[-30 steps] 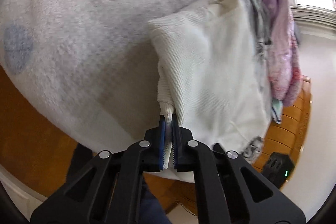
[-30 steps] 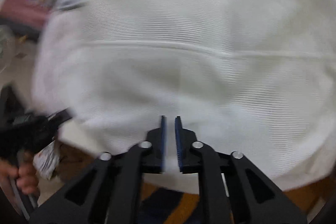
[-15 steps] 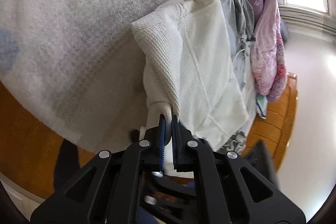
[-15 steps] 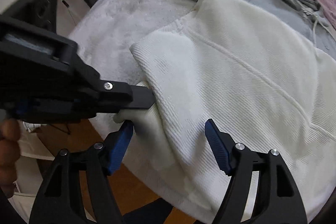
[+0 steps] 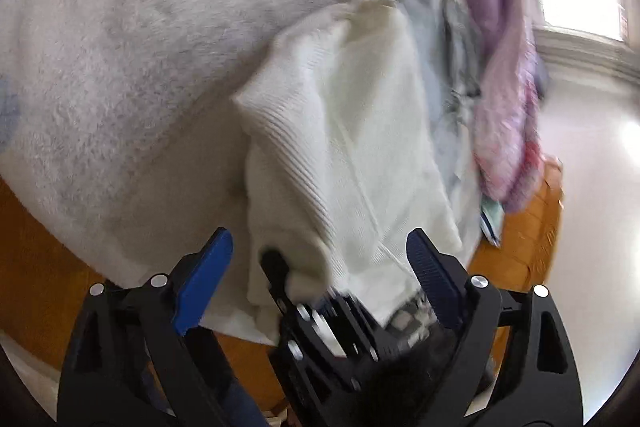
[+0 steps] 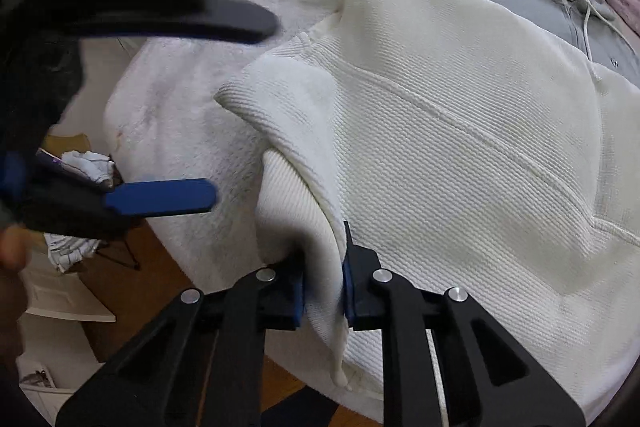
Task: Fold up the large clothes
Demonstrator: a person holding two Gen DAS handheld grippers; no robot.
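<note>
Left tool (image 5: 320, 263) released; right tool (image 6: 324, 287) grips one sweater (image 6: 460, 147) (white).

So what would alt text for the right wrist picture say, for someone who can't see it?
The right gripper pinches a hanging fold of a white knit sweater lying on a bed. The left gripper hangs open beside it.

Left claw (image 5: 320, 283) released sleeve (image 6: 316, 255); right claw (image 6: 323, 291) clamped it.
</note>
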